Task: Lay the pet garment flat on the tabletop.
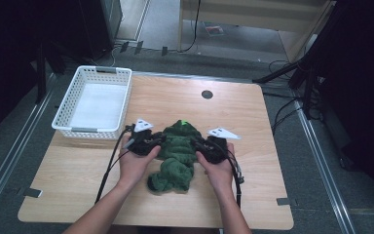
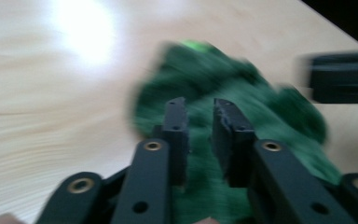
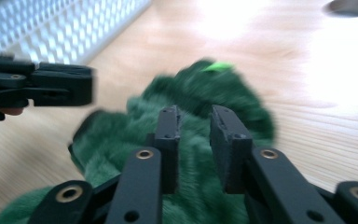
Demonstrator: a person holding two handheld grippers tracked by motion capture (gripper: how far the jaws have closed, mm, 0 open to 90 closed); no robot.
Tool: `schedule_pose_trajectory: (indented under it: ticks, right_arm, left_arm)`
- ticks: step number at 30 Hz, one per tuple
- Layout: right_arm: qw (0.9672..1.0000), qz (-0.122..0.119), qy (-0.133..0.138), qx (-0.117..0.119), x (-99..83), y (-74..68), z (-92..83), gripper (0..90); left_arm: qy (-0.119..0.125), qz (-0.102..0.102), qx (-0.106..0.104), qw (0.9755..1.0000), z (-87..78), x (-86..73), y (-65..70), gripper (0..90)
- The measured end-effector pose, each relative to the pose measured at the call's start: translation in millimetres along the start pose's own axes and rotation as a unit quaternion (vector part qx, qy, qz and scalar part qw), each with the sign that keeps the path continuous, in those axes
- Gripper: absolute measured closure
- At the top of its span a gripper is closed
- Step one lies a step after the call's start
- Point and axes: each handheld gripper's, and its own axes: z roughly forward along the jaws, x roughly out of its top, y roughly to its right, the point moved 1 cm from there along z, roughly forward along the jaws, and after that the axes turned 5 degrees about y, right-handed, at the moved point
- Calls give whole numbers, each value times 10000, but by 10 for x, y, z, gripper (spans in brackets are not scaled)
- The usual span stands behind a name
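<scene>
A crumpled dark green fuzzy cloth (image 1: 177, 156) lies in the middle of the wooden table (image 1: 253, 122), with a small bright green tag (image 1: 184, 122) at its far end. My left gripper (image 1: 162, 139) comes at the cloth's left side and my right gripper (image 1: 194, 143) at its right side, both held low over it. In the left gripper view the jaws (image 2: 198, 105) stand a narrow gap apart above the cloth (image 2: 261, 112), nothing between them. The right gripper view shows the same: jaws (image 3: 193, 112) slightly apart over the fuzzy cloth (image 3: 200, 93). Both gripper views are blurred by motion.
An empty white slatted basket (image 1: 93, 73) stands at the table's far left, close behind my left hand; its wall (image 3: 65, 28) appears in the right gripper view. A dark round hole (image 1: 207, 94) sits in the tabletop at the far middle. Cables trail from both grippers toward the near edge.
</scene>
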Motion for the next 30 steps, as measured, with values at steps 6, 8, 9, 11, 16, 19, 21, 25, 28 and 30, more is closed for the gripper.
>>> schedule_pose_trajectory:
  ticks: [6,8,9,11,16,19,21,25,28,30]
  right_arm:
    - [9969,159,-712,-293,-158,39,309,806]
    - [9969,124,-682,-379,-162,65,353,822]
    - [9967,104,-686,-411,-156,74,365,830]
    - [9968,45,-652,-466,-138,113,412,834]
    - [9978,164,-531,-369,-125,132,426,749]
    - [9986,39,-359,-393,-84,55,271,668]
    - [9995,55,-102,-307,-45,-17,103,663]
    - [9999,-97,-14,98,-32,-256,-197,630]
    - [9990,-269,-64,350,-63,-445,-324,580]
    - [9985,-392,-59,388,-103,-570,-362,550]
  left_arm:
    - [-492,30,179,9986,225,-147,-86,851]
    - [-497,14,272,9984,243,-147,-130,868]
    - [-481,-1,317,9983,255,-143,-157,880]
    - [-462,-8,386,9982,283,-127,-208,900]
    - [-379,75,568,9976,253,-72,-192,789]
    - [-74,-15,320,9995,83,-58,-174,642]
    - [70,-66,264,9996,-83,-60,-161,620]
    - [148,-60,101,9998,-424,-201,-82,606]
    - [141,22,133,9998,-613,-394,-1,605]
    - [85,23,79,9999,-688,-507,40,607]
